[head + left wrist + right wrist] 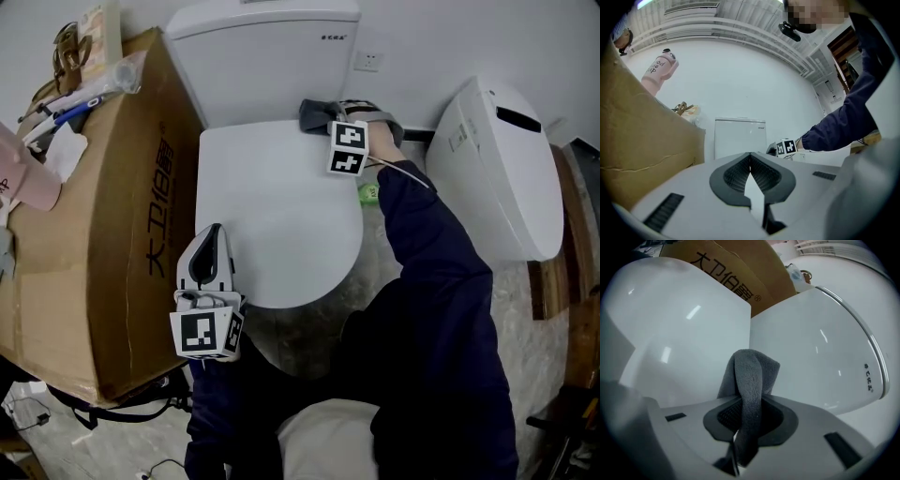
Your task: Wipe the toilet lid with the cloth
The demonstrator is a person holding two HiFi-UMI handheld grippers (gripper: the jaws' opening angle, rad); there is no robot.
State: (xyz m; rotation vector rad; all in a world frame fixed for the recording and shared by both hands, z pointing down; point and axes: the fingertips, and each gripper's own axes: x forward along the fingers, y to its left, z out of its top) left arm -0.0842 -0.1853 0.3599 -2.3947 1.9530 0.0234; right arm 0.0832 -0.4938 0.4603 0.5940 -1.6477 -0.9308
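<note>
Folded cloth [315, 114] at back of lid [272, 220]
Points left from the pinching right gripper [747, 417]; left gripper [750, 164] pressed together.

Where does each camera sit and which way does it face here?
Head view: on the person's head, looking steeply down at the toilet lid; left gripper, right gripper and right sleeve show.
Left gripper view: on the left gripper, facing the tank; shut empty jaws and right sleeve show.
Right gripper view: on the right gripper, facing lid and tank; jaws clamp the cloth.
Shared: the cardboard box shows in all three.
</note>
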